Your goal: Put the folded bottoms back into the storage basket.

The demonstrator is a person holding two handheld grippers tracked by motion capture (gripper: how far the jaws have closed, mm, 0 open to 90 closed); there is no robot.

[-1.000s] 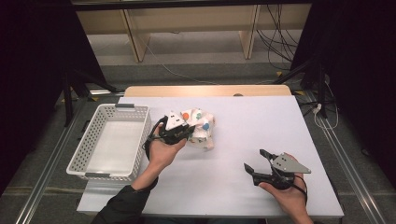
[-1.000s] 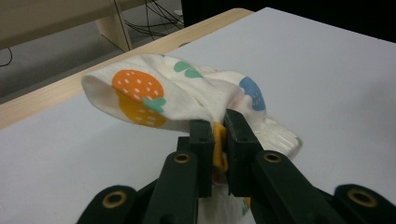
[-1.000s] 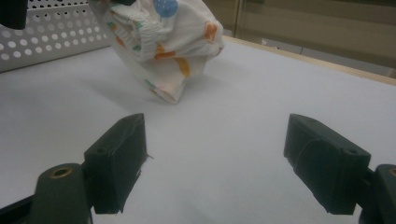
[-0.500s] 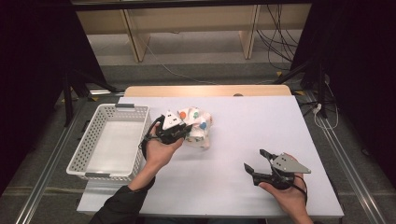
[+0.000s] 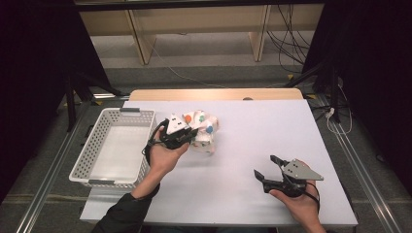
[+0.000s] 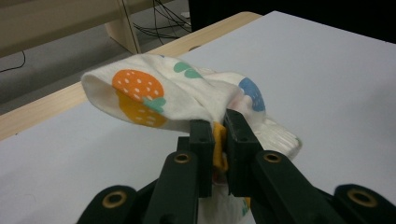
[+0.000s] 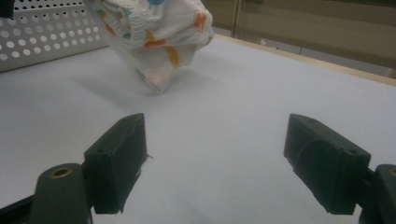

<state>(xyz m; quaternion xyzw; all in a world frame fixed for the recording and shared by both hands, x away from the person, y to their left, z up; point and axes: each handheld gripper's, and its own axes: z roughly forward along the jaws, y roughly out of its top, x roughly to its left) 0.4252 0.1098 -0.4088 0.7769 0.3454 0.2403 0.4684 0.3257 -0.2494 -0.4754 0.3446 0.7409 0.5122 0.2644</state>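
One garment is in hand: my left tongs (image 6: 218,140) are clamped on a fold of the printed white cloth (image 5: 201,127), which hangs bunched above the table (image 5: 252,126), just right of the white basket (image 5: 94,145). My right tongs (image 5: 266,167) rest apart and empty near the front edge. I judge the carry best done high enough for the trailing hem to clear the basket rim (the grip holds little fabric). Open table lies to the right; the basket wall crowds the left.
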